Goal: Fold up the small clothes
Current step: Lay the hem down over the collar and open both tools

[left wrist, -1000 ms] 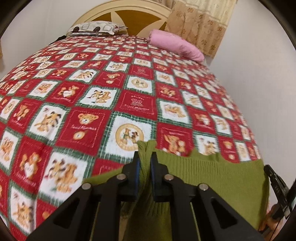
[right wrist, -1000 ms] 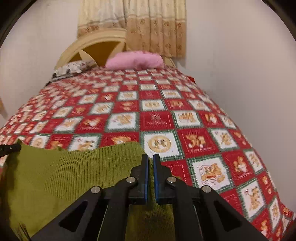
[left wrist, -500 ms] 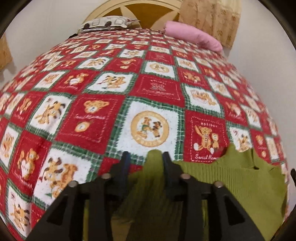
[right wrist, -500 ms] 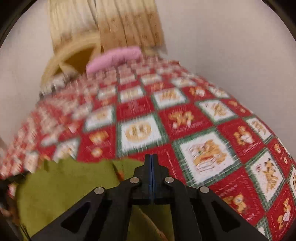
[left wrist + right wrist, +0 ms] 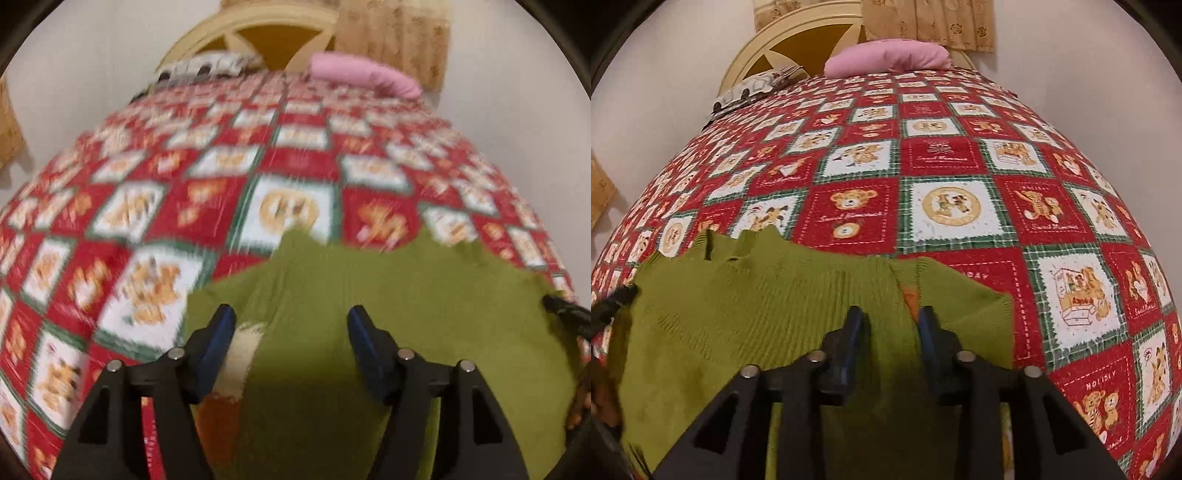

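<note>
A small olive-green knit garment [image 5: 388, 295] lies on the red teddy-bear quilt [image 5: 295, 158] at the near end of the bed. It also shows in the right wrist view [image 5: 768, 295], spread flat with a ribbed edge at its right. My left gripper [image 5: 291, 325] is wide open just above the garment, holding nothing. My right gripper [image 5: 890, 325] is open above the garment's right part, holding nothing. The right gripper's tip [image 5: 565, 314] shows at the right edge of the left wrist view. The left wrist view is blurred.
A pink pillow [image 5: 890, 55] and a patterned pillow [image 5: 757, 86] lie at the far end by the cream headboard [image 5: 798, 40]. A white wall runs along the bed's right side. Beige curtains [image 5: 923, 18] hang behind.
Both grippers were shut on the garment's edge and have opened, letting it drop flat on the quilt. Both have pulled back a little.
</note>
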A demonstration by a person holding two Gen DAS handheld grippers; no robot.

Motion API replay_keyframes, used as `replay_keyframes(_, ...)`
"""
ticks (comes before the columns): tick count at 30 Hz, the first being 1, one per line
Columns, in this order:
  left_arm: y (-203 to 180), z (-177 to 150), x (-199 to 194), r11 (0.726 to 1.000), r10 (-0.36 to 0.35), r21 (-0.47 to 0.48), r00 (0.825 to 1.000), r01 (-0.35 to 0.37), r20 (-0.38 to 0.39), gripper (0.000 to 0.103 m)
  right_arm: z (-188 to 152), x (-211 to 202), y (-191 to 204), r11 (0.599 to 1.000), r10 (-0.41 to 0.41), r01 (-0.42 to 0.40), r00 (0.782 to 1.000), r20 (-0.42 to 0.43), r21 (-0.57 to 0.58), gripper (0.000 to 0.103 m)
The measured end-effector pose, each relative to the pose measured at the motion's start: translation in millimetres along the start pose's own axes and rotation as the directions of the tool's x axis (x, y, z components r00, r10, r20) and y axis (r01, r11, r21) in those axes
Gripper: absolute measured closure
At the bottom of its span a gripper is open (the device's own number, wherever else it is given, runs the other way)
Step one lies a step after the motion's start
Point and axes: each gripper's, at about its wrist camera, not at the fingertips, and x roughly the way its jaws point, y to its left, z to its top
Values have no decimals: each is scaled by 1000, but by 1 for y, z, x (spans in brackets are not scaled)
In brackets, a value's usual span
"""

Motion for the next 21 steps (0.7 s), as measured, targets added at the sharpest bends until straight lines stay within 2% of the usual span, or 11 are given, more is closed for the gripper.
replay_keyframes(2,0,3,-3,1000,1,-9,1000,0,28,32,0,-2,4,1000,-13,13,1000,6,-23,60)
replay_keyframes(4,-4,2,1,1000,22,4,1000,-22,18,30,0,6,10,996,-68,67,998,-10,-66,60)
replay_keyframes(6,-3,2,0,1000,28,4,999,-28,23,27,-1,10,12,990,-115,114,993,-9,-85,89)
replay_keyframes(7,-2,3,0,1000,26,-2,999,-26,21,25,-1,9,14,989,-114,113,993,-4,-90,96)
replay_keyframes(8,0,3,0,1000,17,-12,1000,-17,20,25,-1,5,15,987,-127,129,992,19,-92,97)
replay_keyframes(10,5,2,0,999,-10,-39,1000,11,26,24,0,-13,18,975,-191,202,974,121,-87,97)
replay_keyframes(12,9,2,-1,998,-28,-60,999,30,30,23,3,-31,18,957,-263,284,938,227,-66,97)
replay_keyframes(13,8,1,0,998,-29,-62,999,31,29,22,5,-32,17,951,-281,303,930,237,-60,97)
replay_keyframes(17,2,0,1,999,-10,-41,1000,11,24,18,3,6,14,917,-365,382,920,143,-117,97)
replay_keyframes(18,2,0,1,999,-10,-41,1000,11,23,17,4,18,10,914,-377,387,921,95,-119,97)
replay_keyframes(21,4,0,3,999,-7,-45,1000,8,19,15,8,19,5,912,-388,396,918,85,-104,97)
